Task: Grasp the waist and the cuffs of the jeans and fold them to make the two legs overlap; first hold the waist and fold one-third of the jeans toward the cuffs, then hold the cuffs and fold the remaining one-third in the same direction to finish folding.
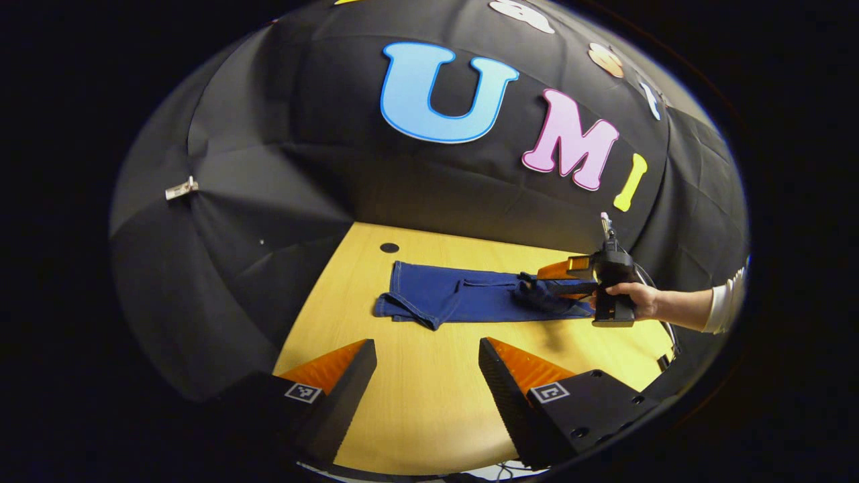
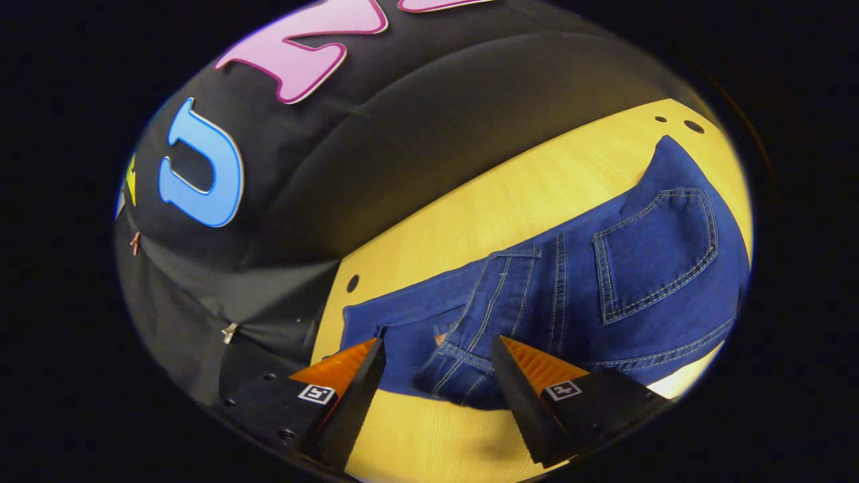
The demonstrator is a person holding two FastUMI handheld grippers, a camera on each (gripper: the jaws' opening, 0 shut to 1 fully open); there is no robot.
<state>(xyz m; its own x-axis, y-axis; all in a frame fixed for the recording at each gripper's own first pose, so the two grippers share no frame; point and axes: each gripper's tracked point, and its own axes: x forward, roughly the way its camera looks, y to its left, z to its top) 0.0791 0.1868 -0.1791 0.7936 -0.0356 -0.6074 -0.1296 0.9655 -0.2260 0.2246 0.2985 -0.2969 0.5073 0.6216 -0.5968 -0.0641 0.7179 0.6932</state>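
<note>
Dark blue jeans [image 1: 463, 295] lie flat across the far half of the wooden table [image 1: 429, 402], cuffs at the left end and waist at the right end. My left gripper [image 1: 427, 342] is open and stays well short of the jeans, nothing between its fingers. A hand [image 1: 637, 298] holds my right gripper [image 1: 533, 280] at the waist end. In the right gripper view the right gripper [image 2: 437, 340] is open, its fingers standing on either side of the waistband corner [image 2: 456, 372] without pressing on it. A back pocket [image 2: 654, 251] faces up on the jeans [image 2: 510, 302].
Black cloth walls stand right behind the table's far and left edges. A small round hole [image 1: 389, 247] sits in the tabletop behind the cuff end. A white sleeve [image 1: 728, 305] reaches in from the right. Bare table [image 2: 510, 194] lies between jeans and wall.
</note>
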